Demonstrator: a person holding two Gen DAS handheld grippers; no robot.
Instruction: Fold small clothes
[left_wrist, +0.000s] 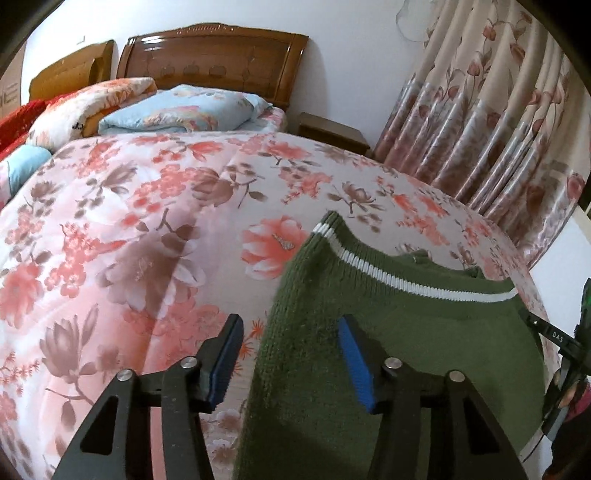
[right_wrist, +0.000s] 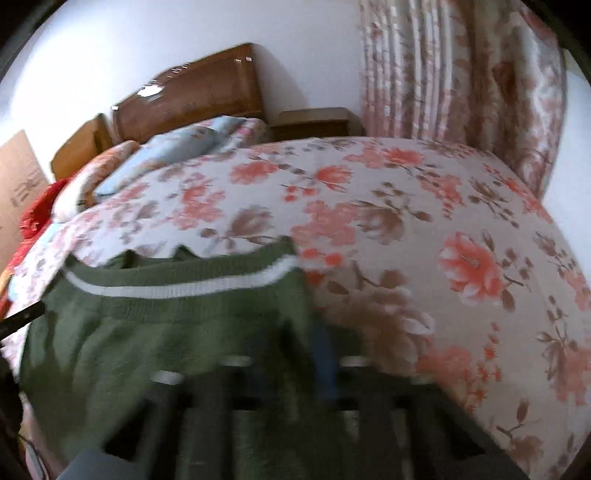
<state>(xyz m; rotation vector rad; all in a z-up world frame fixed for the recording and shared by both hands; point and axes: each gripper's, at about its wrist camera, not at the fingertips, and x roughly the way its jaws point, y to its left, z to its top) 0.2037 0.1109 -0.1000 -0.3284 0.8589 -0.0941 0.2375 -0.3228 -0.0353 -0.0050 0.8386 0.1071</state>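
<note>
A small dark green knit sweater (left_wrist: 388, 317) with a white stripe lies flat on the floral quilt (left_wrist: 147, 229). My left gripper (left_wrist: 288, 362) is open, its blue pads straddling the sweater's left edge, with nothing held. In the right wrist view the sweater (right_wrist: 155, 325) fills the lower left. My right gripper (right_wrist: 295, 369) hovers over the sweater's right edge; the view is badly blurred and I cannot tell how its jaws stand. The right gripper's body (left_wrist: 569, 350) also shows at the right edge of the left wrist view.
The quilt (right_wrist: 424, 236) covers a bed with a wooden headboard (left_wrist: 210, 59). Folded blankets and a blue pillow (left_wrist: 184, 110) lie near the headboard. A wooden nightstand (left_wrist: 332, 133) and floral curtains (left_wrist: 491, 110) stand to the right.
</note>
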